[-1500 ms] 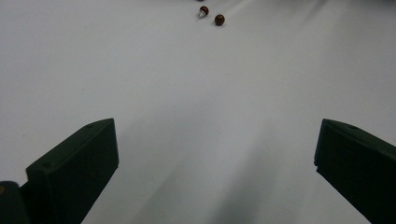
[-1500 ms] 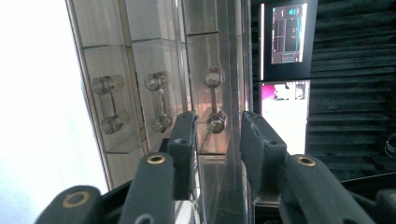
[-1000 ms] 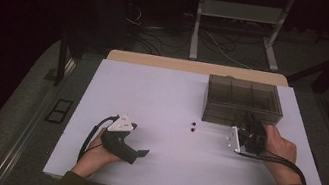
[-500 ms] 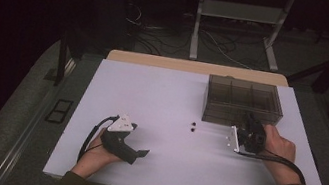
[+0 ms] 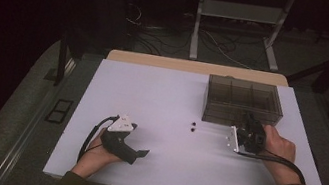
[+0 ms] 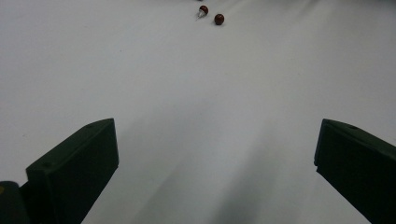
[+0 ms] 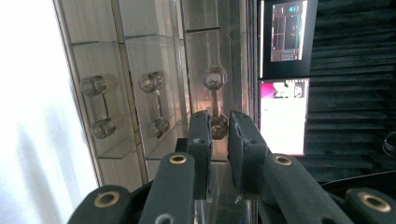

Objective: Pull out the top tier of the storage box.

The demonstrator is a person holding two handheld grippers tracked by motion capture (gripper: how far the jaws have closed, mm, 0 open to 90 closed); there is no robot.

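1. One white tabletop [image 5: 161, 102] is seen carrying everything.
2. A smoky clear drawer box [image 5: 243, 102] stands at its far right.
3. Right tongs [image 7: 219, 135] are nearly closed at the box's rightmost drawer handle [image 7: 214, 100]; actual grip cannot be told.
4. Left tongs [image 6: 215, 154] are held wide open, empty, over the tabletop.
5. Two small red beads [image 6: 218, 19] lie between the tongs.

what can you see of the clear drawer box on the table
The drawer box is smoky see-through plastic, a low oblong with three drawers side by side, standing on the white table at its far right. Each drawer front carries a clear dumbbell-shaped handle. All drawers look shut. The right tongs are turned on their side against its front, jaws nearly closed around one handle; whether the pads press it is unclear.
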